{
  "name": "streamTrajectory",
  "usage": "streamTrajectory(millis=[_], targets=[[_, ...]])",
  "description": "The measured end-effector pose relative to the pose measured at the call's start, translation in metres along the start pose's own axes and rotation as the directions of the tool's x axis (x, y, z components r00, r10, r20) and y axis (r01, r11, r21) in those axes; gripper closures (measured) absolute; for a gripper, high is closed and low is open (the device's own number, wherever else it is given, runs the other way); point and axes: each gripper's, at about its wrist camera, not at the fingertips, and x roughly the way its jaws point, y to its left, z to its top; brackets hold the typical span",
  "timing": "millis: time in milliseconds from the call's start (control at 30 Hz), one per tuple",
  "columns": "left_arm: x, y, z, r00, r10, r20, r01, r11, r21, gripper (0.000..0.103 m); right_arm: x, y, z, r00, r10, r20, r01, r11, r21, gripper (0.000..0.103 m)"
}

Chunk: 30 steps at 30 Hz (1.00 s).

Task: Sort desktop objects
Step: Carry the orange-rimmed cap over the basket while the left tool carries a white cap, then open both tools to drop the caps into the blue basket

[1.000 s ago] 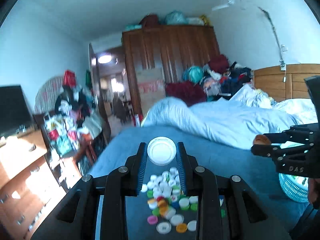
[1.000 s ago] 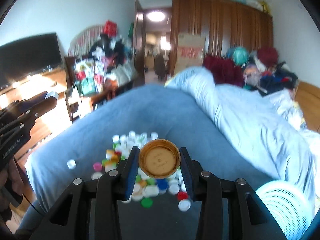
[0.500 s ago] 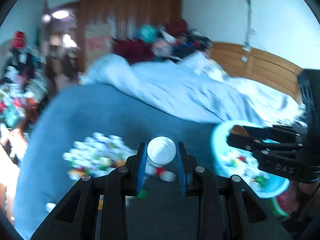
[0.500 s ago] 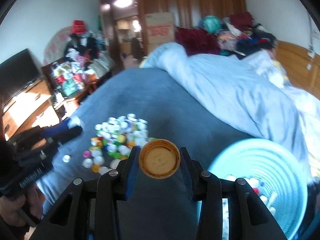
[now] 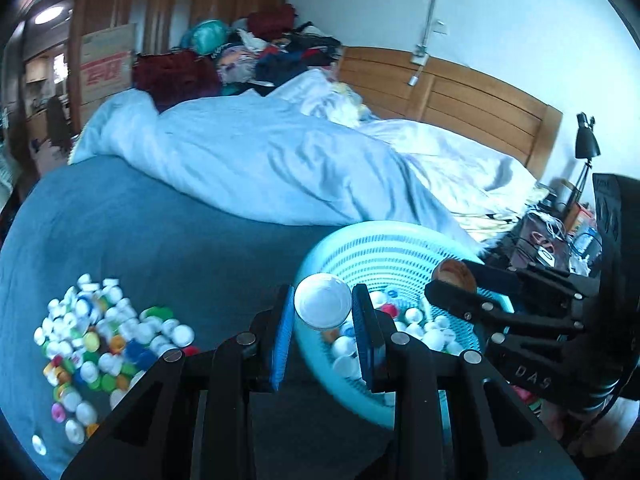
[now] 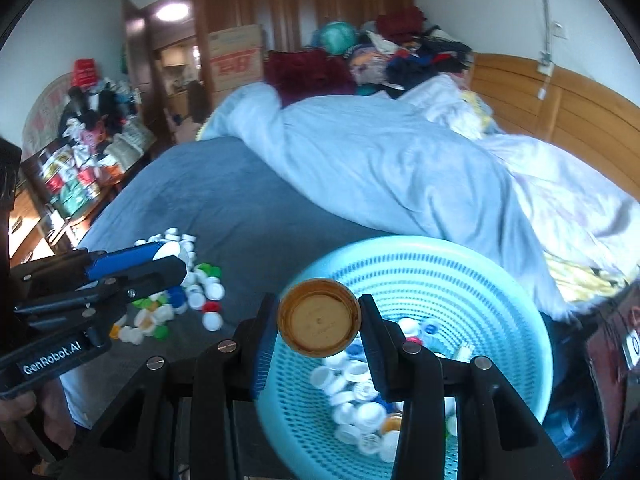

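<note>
Bottle caps lie in 2 places: a loose pile (image 5: 100, 344) on the blue bedspread (image 5: 168, 240), left of the turquoise basket (image 6: 440, 280), and a layer already inside it. The right gripper (image 6: 320, 322), clamped on a brown cap (image 6: 319, 323), hangs over the basket's near rim. The left gripper (image 5: 323, 307) pinches a white cap (image 5: 323, 306) at the basket's left edge. Delivery step, I judge; next, both need to open once fully over the basket.

My two wrist views look forward and down along their fingers, close over the bed (image 5: 168, 240). Both share the basket (image 5: 384, 248) (image 6: 460, 276) and the cap pile (image 5: 100, 340) (image 6: 188, 284).
</note>
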Motion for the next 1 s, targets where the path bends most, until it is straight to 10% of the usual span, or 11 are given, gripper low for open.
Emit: streamTrajectory(millis=[1000], targets=[[0.071, -0.061, -0.005, 0.990, 0.022, -0.138, -0.002, 0.989, 0.146, 0.079, 0.011, -0.053, -0.037, 0.994, -0.071, -0.079, 0.078, 0.993, 0.090, 0.059]])
